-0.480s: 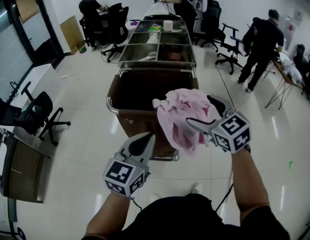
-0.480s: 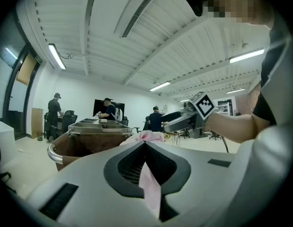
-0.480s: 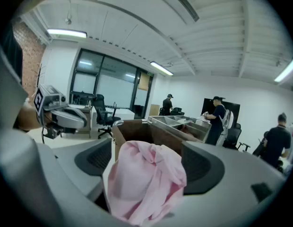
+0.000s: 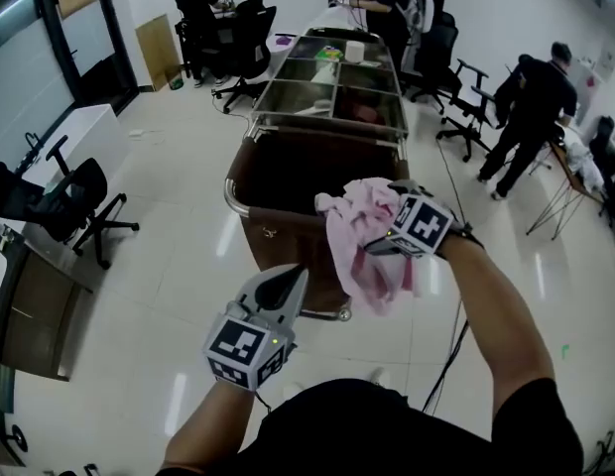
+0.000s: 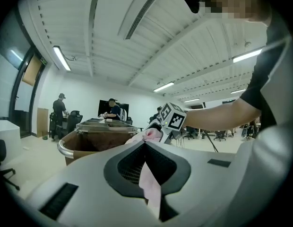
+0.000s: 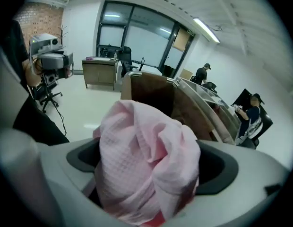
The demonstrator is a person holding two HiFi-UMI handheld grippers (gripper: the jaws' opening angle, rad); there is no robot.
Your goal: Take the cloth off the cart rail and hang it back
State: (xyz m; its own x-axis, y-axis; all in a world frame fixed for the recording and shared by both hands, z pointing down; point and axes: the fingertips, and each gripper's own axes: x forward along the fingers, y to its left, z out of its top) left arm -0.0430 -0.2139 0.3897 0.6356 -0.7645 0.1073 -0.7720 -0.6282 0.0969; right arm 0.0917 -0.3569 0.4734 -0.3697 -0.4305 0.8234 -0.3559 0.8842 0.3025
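A crumpled pink cloth point(image 4: 367, 241) hangs in a bunch from my right gripper point(image 4: 379, 234), which is shut on it and points steeply down over the near right corner of the brown cart point(image 4: 288, 172). The cloth point(image 6: 146, 160) fills the space between the jaws in the right gripper view. The cart's chrome rail point(image 4: 231, 198) runs round its near end and is bare. My left gripper point(image 4: 291, 284) is held level, lower and to the left, its jaws together on nothing. From there the cloth point(image 5: 149, 135) shows beyond the tips, with the rail point(image 5: 66, 148) to the left.
Steel trays point(image 4: 332, 92) lie on the far part of the cart. Office chairs point(image 4: 74, 206) and a desk point(image 4: 30, 305) stand at the left. A person point(image 4: 531, 107) stands at the right, others at the back. A black cable point(image 4: 451, 350) trails on the floor.
My right gripper has moved forward toward the cart with the cloth and tipped further down. The left gripper has stayed where it was.
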